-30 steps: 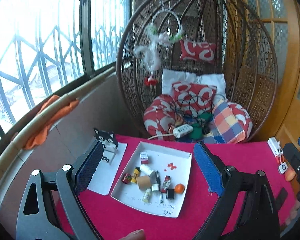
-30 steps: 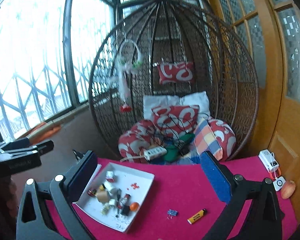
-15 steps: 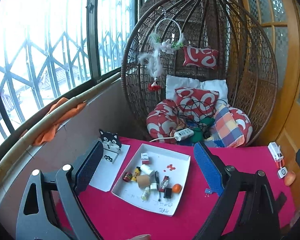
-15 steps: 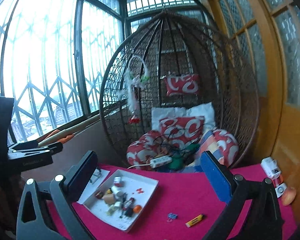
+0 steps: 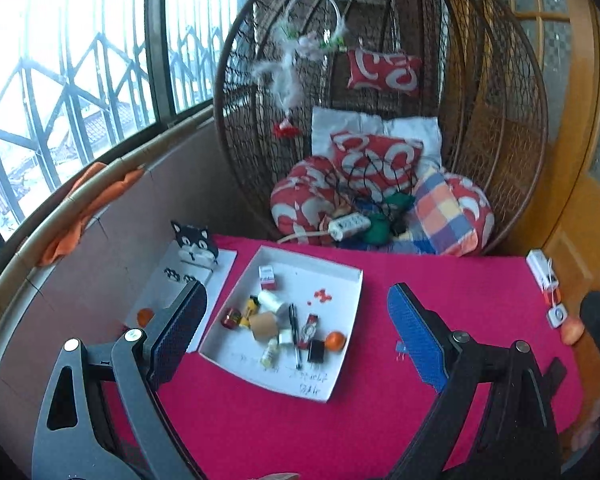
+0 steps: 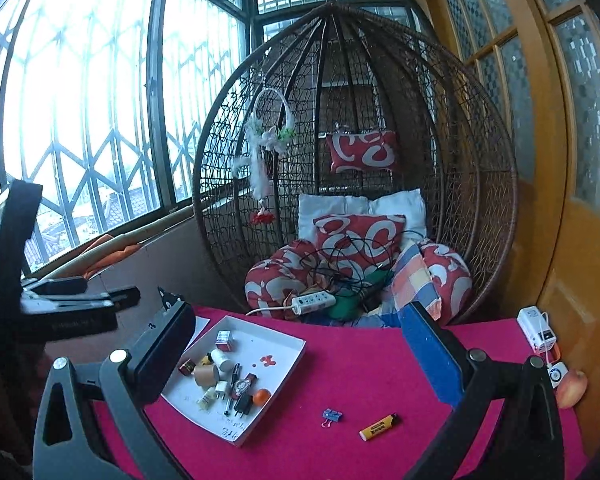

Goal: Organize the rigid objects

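A white tray [image 5: 316,270] [image 6: 272,340] on the red tablecloth [image 5: 460,292] holds several small items: a pen, bottles, a paper cup, a battery, a small orange ball. My left gripper [image 5: 296,300] hangs open above the tray's near half, nothing between its fingers. My right gripper [image 6: 296,316] is open too, farther back, with the tray under its left finger. A blue binder clip [image 6: 332,415] and a yellow lighter [image 6: 380,427] lie loose on the cloth right of the tray. The clip [image 5: 400,348] peeks out beside my left gripper's right finger.
A hanging wicker chair [image 6: 480,200] full of cushions and a power strip [image 6: 314,302] stands behind the table. A cat-shaped holder [image 5: 194,242] and an orange ball [image 5: 145,315] sit on paper left of the tray. A white charger [image 6: 536,330] and a peach [image 6: 572,388] lie at the right edge.
My left gripper has moved in toward the tray and tipped downward, so the tray looks larger. The right view has lifted slightly, showing more of the chair top. Both grippers stay open.
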The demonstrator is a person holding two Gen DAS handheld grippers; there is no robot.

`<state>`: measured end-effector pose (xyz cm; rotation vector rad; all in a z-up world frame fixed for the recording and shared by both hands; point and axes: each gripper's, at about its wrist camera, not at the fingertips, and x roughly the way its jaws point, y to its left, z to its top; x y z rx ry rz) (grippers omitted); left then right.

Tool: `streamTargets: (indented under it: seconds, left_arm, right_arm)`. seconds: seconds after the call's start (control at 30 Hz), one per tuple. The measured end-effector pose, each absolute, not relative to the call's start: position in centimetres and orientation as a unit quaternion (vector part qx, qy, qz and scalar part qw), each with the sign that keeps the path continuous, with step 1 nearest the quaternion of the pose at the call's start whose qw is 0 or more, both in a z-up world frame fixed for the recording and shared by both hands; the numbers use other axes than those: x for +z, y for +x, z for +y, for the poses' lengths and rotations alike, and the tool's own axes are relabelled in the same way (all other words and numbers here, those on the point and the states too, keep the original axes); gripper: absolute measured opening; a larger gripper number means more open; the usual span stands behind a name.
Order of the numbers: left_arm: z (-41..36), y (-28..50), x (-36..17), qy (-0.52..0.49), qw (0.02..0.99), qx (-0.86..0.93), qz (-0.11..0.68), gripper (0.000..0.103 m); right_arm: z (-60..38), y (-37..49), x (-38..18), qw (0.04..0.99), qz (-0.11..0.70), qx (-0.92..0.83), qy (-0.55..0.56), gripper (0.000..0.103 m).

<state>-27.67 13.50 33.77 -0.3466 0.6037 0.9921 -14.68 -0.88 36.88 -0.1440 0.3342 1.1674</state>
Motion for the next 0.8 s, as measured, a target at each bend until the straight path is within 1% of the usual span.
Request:
streamTargets:
  seconds: [0.17, 0.8]
  left_arm:
    - [13.9, -27.6, 33.0, -0.174, 0.814, 0.467, 0.298, 0.093]
    - [14.7, -28.2, 32.4, -0.189, 0.812, 0.464, 0.3, 0.093]
  right_arm:
    - [-0.2, -14.6, 36.4, 0.812, 0.171, 0.553, -0.072, 0.103]
    - [1.2, -14.7, 36.0, 0.804, 0.187, 0.559, -0.083, 0.103]
